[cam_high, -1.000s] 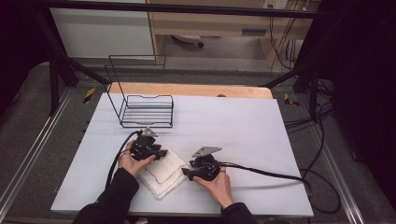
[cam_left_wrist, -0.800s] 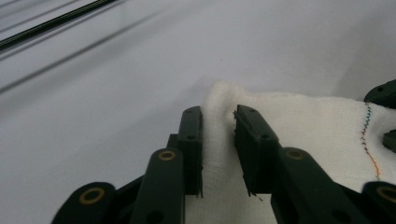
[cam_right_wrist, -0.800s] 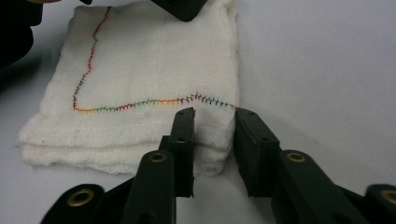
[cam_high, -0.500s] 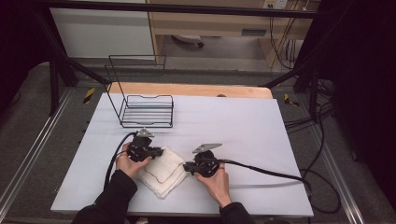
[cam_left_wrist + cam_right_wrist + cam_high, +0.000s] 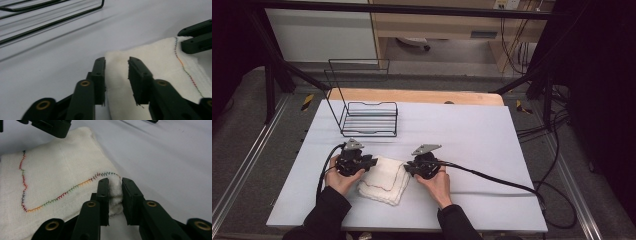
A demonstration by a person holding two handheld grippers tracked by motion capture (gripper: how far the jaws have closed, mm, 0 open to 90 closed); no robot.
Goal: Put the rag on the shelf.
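A folded white cloth [image 5: 384, 182] with a multicoloured stitched line lies on the table near the front edge. My left gripper [image 5: 372, 161] is at its left corner. In the left gripper view the cloth [image 5: 155, 57] edge lies between the jaws of the left gripper [image 5: 117, 60]; they have just been opening and the pads stand clear of it. My right gripper [image 5: 407, 169] is at the cloth's right edge. In the right gripper view the right gripper [image 5: 115, 180] has a raised fold of cloth [image 5: 62, 170] filling the gap between its pads, though its jaws have just eased open slightly.
A black wire rack [image 5: 369, 117] stands on the white table [image 5: 472, 130] behind the left hand. The right gripper's cable [image 5: 492, 175] runs off to the right across the table. A wooden board lies along the far edge.
The left gripper has slid a little to the left along the cloth's edge. The right gripper has shifted slightly away from the person. The cloth stays on the table.
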